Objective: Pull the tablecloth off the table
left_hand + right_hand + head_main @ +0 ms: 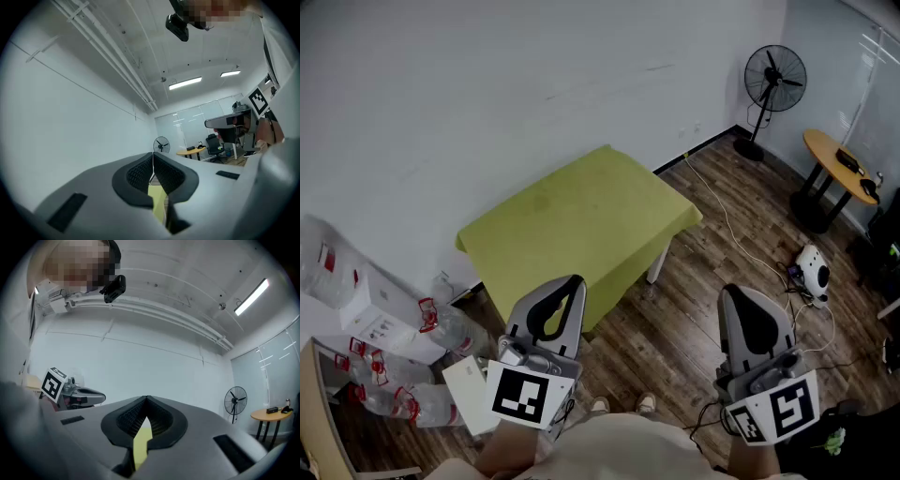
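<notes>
A yellow-green tablecloth point(581, 220) covers a small table by the white wall and hangs over its edges. A white table leg point(657, 263) shows at the right corner. My left gripper point(565, 282) is held up in front of the table's near edge, jaws shut and empty. My right gripper point(737, 294) is raised over the wooden floor to the table's right, also shut and empty. Neither touches the cloth. A sliver of the cloth point(157, 200) shows through the left gripper's point(153, 155) closed jaws, and a sliver of it point(140, 441) shows below the right gripper's point(146, 401) tips.
Plastic bottles and white boxes point(384, 328) are piled at the left. A standing fan point(772, 84) and a round yellow table point(838, 164) stand at the far right. A cable point(727, 220) and a white device point(813, 270) lie on the floor.
</notes>
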Motion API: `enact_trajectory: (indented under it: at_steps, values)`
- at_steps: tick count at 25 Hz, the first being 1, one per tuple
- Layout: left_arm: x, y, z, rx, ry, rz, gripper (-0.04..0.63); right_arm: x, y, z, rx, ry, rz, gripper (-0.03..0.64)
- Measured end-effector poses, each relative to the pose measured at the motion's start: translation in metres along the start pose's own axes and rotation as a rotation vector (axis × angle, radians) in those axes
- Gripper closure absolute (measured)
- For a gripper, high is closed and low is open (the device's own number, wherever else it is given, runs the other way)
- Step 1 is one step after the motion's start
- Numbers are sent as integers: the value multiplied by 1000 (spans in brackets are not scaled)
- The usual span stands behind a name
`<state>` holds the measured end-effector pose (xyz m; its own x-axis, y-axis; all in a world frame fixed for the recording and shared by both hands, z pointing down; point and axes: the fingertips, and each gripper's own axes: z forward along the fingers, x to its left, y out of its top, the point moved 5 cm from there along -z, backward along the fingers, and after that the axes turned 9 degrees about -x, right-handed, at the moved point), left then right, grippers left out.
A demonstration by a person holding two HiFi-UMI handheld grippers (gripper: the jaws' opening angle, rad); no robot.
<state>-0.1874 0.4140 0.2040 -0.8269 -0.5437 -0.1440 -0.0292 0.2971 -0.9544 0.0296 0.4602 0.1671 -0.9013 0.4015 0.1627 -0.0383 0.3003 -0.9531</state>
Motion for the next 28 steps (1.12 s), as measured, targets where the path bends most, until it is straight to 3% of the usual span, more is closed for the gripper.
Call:
enact_trajectory:
  at_steps: [4,14,20,21,22,23,24,28]
  values:
    - [-16,1,18,-1,6,10,574,-28,-3,-7,-10,-18,44,589]
    - [-57,-5,62,7,0,11,574,-83,-20,-19,6,-9,41,589]
    - [-72,-12,79,-10,4,58,574,-117,-24,-28,-32,0,74,585]
    - [-76,-13,83,-8,9,53,573,-122,-22,-30,-48,7,85,517]
    - [-79,-15,86,-2,18,49,556,-127,-21,-32,-59,10,87,400]
    - [-81,-17,89,4,28,44,480,-132,-21,-35,-64,9,81,354]
    - [-83,-19,92,9,37,39,421,-137,-21,-37,-65,7,72,351]
    - [-90,-26,103,27,35,46,411,-151,-28,-41,-38,16,50,351]
